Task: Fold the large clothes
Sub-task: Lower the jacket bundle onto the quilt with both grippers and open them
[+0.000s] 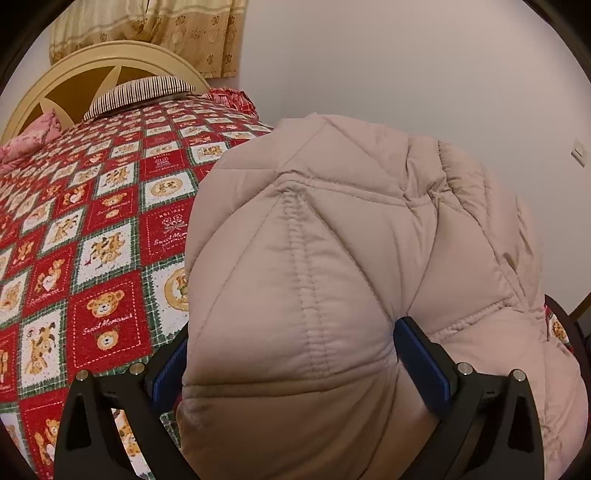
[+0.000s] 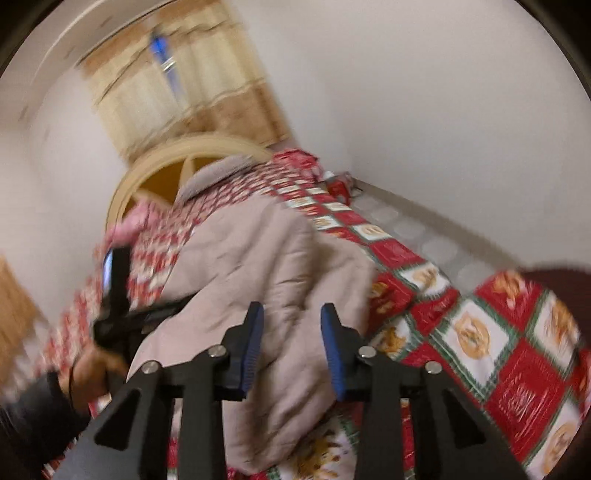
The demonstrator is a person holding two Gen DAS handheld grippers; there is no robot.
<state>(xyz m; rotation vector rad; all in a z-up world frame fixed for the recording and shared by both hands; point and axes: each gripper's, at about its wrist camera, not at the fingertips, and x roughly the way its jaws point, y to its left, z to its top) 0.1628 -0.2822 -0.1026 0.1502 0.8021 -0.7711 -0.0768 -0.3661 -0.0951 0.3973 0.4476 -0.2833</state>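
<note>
1. Left wrist view: the left gripper (image 1: pixel 291 354) points down at a beige quilted jacket (image 1: pixel 332 258); its blue-padded fingers (image 1: pixel 421 365) stand spread to their widest, one on each side of a puffed fold of the jacket; the right pad touches the cloth, the left pad lies at its edge, and whether they squeeze it cannot be told.
2. Same view: the jacket bulges up in front of the lens and hides the right half of the bed (image 1: pixel 110 236); the bed carries a red, white and green checked cover printed with teddy bears.
3. Same view, far end: a striped pillow (image 1: pixel 140 92) lies against a cream arched headboard (image 1: pixel 74 77); a pink quilt (image 1: pixel 29 144) sits at the left edge; a patterned curtain (image 1: pixel 184 33) hangs above; a plain wall (image 1: pixel 406 74) fills the right.
4. Right wrist view, blurred: the right gripper (image 2: pixel 291 347) hovers above the jacket (image 2: pixel 266 266); its fingers (image 2: pixel 332 350) are partly parted with nothing between them, released.
5. Same view: the jacket lies heaped on the bed (image 2: pixel 498 350), running from the near edge toward the headboard (image 2: pixel 147 173).
6. Same view, left: a hand (image 2: pixel 96 369) in a dark sleeve (image 2: pixel 37 406) holds the left gripper (image 2: pixel 122 295) against the jacket's left side.
</note>
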